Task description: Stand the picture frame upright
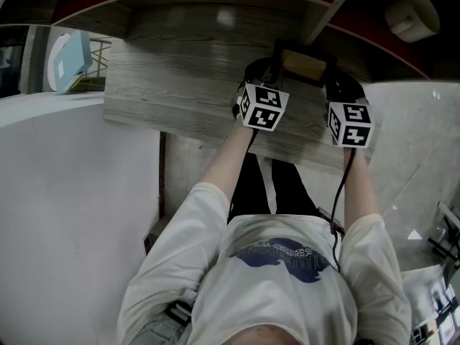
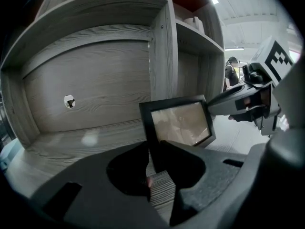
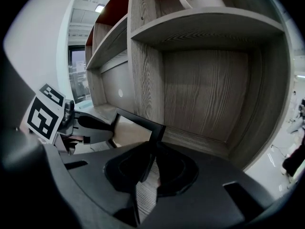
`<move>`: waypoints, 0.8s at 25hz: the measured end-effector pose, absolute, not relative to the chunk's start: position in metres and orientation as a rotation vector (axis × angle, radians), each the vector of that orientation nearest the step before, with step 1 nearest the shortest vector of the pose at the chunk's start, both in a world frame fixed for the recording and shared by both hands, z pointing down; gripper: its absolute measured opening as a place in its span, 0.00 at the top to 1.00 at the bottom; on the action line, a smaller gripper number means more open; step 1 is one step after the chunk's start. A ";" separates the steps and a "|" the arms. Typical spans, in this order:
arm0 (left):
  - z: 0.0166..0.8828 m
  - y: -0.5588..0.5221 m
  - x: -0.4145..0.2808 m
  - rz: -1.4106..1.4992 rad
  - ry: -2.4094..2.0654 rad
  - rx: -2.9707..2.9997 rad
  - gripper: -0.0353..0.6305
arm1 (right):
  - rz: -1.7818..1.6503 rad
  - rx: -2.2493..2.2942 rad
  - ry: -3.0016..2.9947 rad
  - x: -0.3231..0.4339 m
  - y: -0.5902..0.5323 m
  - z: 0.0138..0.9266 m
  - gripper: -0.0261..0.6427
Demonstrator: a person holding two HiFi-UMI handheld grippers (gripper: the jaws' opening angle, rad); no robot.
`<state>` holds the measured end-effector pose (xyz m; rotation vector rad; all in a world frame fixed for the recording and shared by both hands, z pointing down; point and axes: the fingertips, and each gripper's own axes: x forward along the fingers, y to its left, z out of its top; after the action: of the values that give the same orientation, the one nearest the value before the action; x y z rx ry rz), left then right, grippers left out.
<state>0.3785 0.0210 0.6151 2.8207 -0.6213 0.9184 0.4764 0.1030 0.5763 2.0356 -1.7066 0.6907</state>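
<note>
One black picture frame [image 1: 302,65] is standing on edge at the far right of the wooden desk [image 1: 180,85], between two grippers, the left gripper [image 2: 153,163] pinching its left edge and the right gripper [image 3: 148,162] pinching its right edge.

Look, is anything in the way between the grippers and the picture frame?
No, nothing visible. The left gripper has its fingers shut on the left edge of the picture frame, and the right gripper grips the right edge. Nothing visible blocks the frame on the wooden shelf either.
</note>
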 end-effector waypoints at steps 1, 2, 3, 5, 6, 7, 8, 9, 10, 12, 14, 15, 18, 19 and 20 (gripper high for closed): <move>0.617 0.021 0.378 0.920 -0.619 2.823 0.82 | 0.687 2.031 -1.704 0.476 0.103 0.577 0.91; 0.618 0.021 0.378 0.923 -0.615 2.824 0.82 | 0.684 2.028 -1.700 0.476 0.103 0.578 0.91; 0.619 0.021 0.378 0.925 -0.612 2.826 0.82 | 0.682 2.025 -1.696 0.476 0.103 0.579 0.91; 0.621 0.020 0.378 0.928 -0.607 2.830 0.82 | 0.679 2.021 -1.691 0.476 0.102 0.581 0.91; 0.622 0.019 0.379 0.930 -0.606 2.833 0.82 | 0.676 2.018 -1.690 0.475 0.102 0.581 0.91; 0.622 0.019 0.379 0.933 -0.605 2.836 0.82 | 0.672 2.014 -1.688 0.475 0.102 0.582 0.91; 0.623 0.018 0.380 0.936 -0.602 2.839 0.82 | 0.667 2.011 -1.684 0.476 0.102 0.583 0.91; 0.624 0.018 0.380 0.939 -0.599 2.841 0.82 | 0.661 2.008 -1.679 0.476 0.102 0.584 0.91; 0.625 0.018 0.381 0.942 -0.597 2.841 0.82 | 0.656 2.007 -1.672 0.476 0.102 0.585 0.91; 0.627 0.018 0.381 0.946 -0.594 2.838 0.82 | 0.648 2.008 -1.660 0.477 0.102 0.585 0.91; 0.628 0.019 0.382 0.949 -0.589 2.837 0.82 | 0.644 2.011 -1.650 0.478 0.101 0.586 0.92; 0.629 0.019 0.382 0.949 -0.587 2.837 0.82 | 0.642 2.010 -1.646 0.479 0.101 0.586 0.92; 0.630 0.018 0.382 0.949 -0.589 2.841 0.82 | 0.633 2.000 -1.642 0.479 0.101 0.587 0.92; 0.630 0.018 0.383 0.951 -0.591 2.843 0.82 | 0.629 1.997 -1.641 0.479 0.101 0.588 0.92; 0.630 0.017 0.383 0.953 -0.591 2.845 0.82 | 0.626 1.996 -1.640 0.479 0.101 0.588 0.92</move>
<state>0.3830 0.0173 0.6298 2.8450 -0.5914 0.9530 0.4791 0.1011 0.5880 1.9958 -1.6405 0.6255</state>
